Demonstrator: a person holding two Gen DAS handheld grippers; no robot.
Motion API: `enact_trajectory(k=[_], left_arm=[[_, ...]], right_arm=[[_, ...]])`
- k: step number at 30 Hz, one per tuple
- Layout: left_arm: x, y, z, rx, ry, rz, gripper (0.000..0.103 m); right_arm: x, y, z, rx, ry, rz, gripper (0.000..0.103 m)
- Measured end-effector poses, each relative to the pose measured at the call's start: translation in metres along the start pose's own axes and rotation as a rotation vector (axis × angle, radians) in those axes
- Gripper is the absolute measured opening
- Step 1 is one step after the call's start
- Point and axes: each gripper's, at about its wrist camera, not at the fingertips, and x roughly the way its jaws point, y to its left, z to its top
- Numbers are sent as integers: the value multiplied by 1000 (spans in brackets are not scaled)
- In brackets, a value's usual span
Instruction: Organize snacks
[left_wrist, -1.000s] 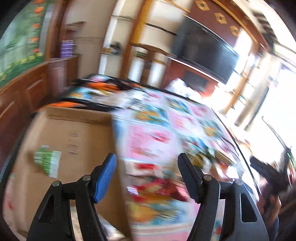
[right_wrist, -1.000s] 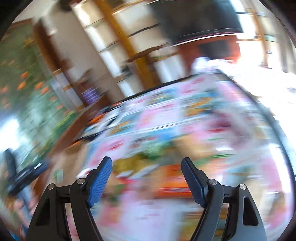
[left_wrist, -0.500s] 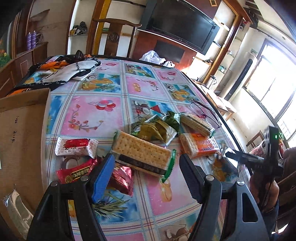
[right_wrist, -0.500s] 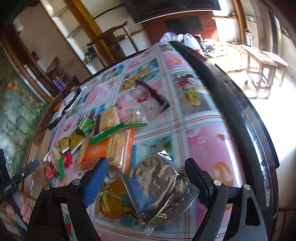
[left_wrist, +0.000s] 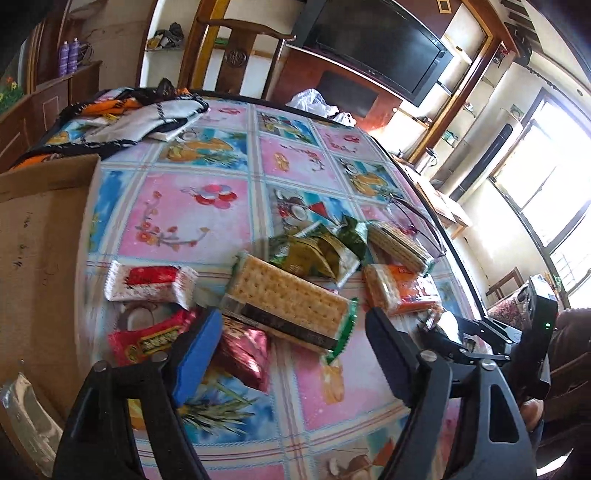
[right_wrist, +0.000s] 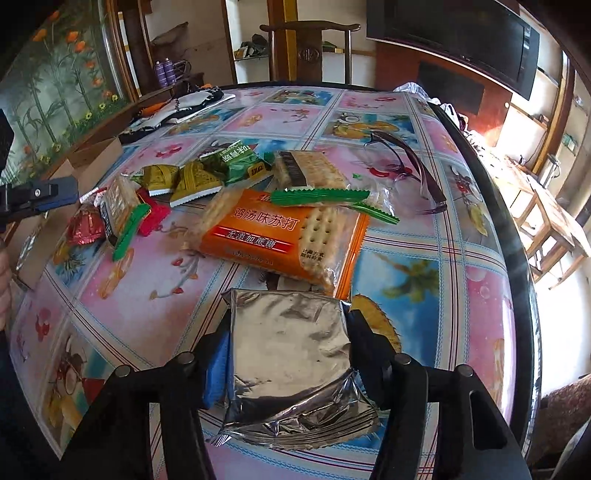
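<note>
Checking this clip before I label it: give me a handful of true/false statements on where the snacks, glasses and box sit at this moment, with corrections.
1. A silver foil packet lies between the jaws of the right gripper. True; those jaws are closing.
2. The orange cracker pack lies inside the cardboard box. False: it lies on the tablecloth, just beyond the foil packet.
3. A pair of glasses lies on the table, with no gripper on it. True.
4. The left gripper is clamped on the red foil packet. False: its jaws are opening and nothing is held.
5. The table is bare wood. False: a tablecloth of pink and blue squares covers it.
</note>
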Motion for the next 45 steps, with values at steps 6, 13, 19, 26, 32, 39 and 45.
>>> enact_trajectory(k=[6, 13, 19, 26, 32, 39, 45], left_arm=[[20, -24, 0, 0, 75, 70, 86], [55, -30, 9, -27, 112, 200, 87], [62, -38, 11, 105, 42, 296, 64], [56, -27, 8, 100, 5, 272, 53], [70, -28, 1, 127, 98, 273, 70], [63, -22, -6, 127, 86, 294, 45], [57, -19, -5, 125, 77, 266, 44]], right_arm=[[2, 3, 1, 11, -5, -4, 62], [3, 3, 2, 29, -7, -4, 62], [2, 2, 2, 35, -9, 1, 62], [2, 9, 1, 15, -7, 33, 62], [3, 16, 0, -26, 0, 9, 63], [-1, 16, -2, -59, 8, -10, 72], [2, 18, -6, -85, 21, -19, 70]])
